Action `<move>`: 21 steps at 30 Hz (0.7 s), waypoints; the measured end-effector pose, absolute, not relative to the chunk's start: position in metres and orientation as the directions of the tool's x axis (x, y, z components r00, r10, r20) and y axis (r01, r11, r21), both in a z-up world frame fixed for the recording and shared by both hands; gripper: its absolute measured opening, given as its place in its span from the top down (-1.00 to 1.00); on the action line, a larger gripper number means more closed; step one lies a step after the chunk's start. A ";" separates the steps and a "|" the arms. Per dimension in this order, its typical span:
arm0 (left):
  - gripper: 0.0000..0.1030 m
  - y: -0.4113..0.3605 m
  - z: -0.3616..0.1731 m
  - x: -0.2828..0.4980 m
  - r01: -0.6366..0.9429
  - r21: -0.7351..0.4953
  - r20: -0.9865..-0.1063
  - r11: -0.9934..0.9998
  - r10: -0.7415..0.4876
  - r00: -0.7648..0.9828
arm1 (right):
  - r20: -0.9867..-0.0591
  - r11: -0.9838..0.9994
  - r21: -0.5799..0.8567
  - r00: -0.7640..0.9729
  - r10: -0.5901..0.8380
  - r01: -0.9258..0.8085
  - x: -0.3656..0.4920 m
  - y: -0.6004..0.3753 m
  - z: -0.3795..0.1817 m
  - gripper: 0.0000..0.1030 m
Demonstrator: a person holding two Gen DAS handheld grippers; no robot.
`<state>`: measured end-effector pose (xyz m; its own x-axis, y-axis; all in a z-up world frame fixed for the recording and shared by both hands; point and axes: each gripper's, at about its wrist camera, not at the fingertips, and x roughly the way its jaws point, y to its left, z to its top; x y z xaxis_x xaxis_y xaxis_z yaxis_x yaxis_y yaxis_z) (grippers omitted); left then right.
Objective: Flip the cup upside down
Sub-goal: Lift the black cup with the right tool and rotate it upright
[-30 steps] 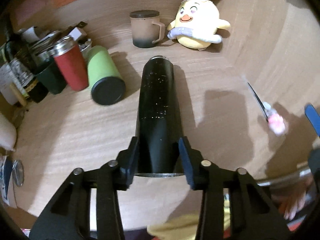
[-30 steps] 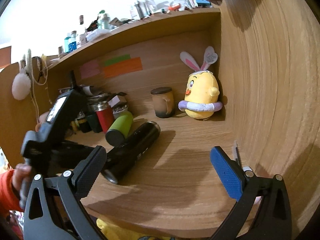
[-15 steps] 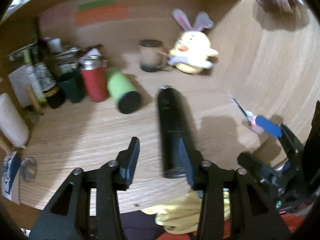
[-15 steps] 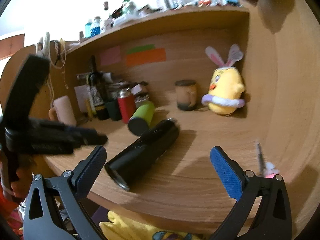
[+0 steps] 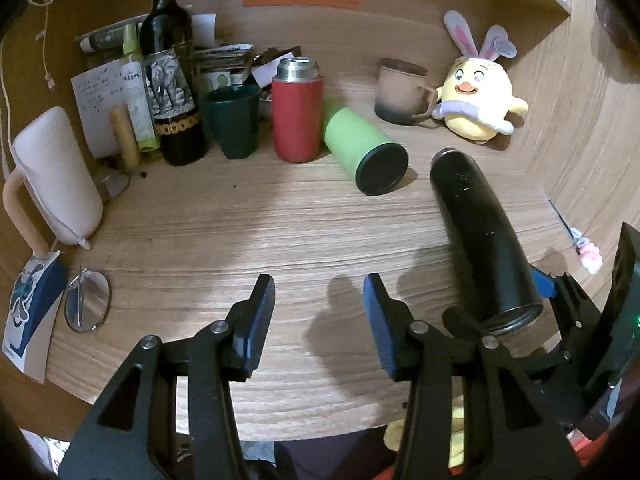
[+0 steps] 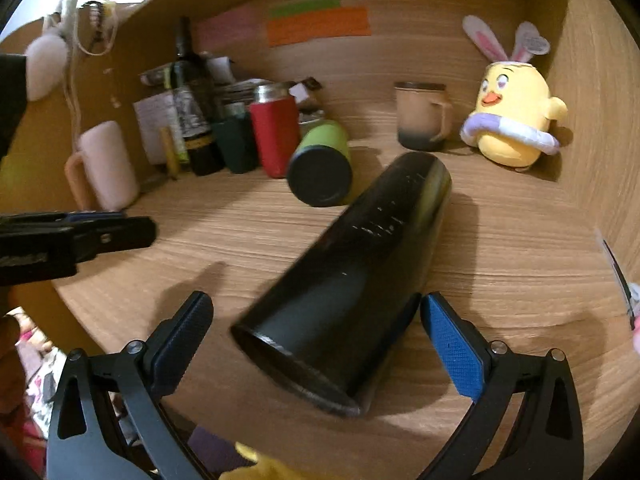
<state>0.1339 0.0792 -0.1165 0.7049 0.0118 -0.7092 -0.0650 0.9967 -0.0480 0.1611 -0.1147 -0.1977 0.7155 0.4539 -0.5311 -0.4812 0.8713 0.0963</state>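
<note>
A tall black cup (image 5: 480, 236) lies on its side on the wooden desk, open rim toward me. In the right wrist view the cup (image 6: 352, 276) lies between the spread jaws of my right gripper (image 6: 316, 320), which is open with both pads apart from it. My left gripper (image 5: 319, 304) is open and empty, to the left of the cup over bare desk. The left gripper also shows at the left edge of the right wrist view (image 6: 80, 236).
Behind the cup lie a green tumbler (image 5: 362, 152) on its side, a red flask (image 5: 297, 112), a dark green cup (image 5: 234, 120), a wine bottle (image 5: 170, 72), a beige mug (image 5: 400, 90) and a yellow plush chick (image 5: 478, 98). A white mug (image 5: 56, 176) and a round mirror (image 5: 86, 300) are at the left. The wooden side wall (image 6: 600, 120) stands close on the right.
My left gripper let go of the black cup, opened and moved left and back. My right gripper moved in so its open jaws now flank the cup's rim end.
</note>
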 end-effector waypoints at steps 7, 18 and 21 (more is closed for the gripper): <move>0.11 0.063 -0.111 0.135 -0.017 -0.041 -0.685 0.999 -0.016 0.729 | -0.537 0.878 0.065 0.725 0.431 -0.474 0.159 -0.118 -0.205 -0.63; 0.11 0.022 -0.088 0.129 0.088 -0.022 -0.622 0.996 -0.082 0.779 | -0.477 0.922 0.072 0.799 0.366 -0.380 0.137 -0.160 -0.196 -0.23; 0.11 0.016 -0.081 0.127 0.110 -0.034 -0.606 0.993 -0.108 0.788 | -0.434 0.924 0.098 0.820 0.373 -0.369 0.134 -0.173 -0.184 -0.20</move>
<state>0.1267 0.0164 -0.0814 0.7883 -0.1081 -0.6057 0.1099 0.9934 -0.0343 0.1341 -0.1731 -0.1839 0.8198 0.3734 -0.4342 -0.3689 0.9243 0.0981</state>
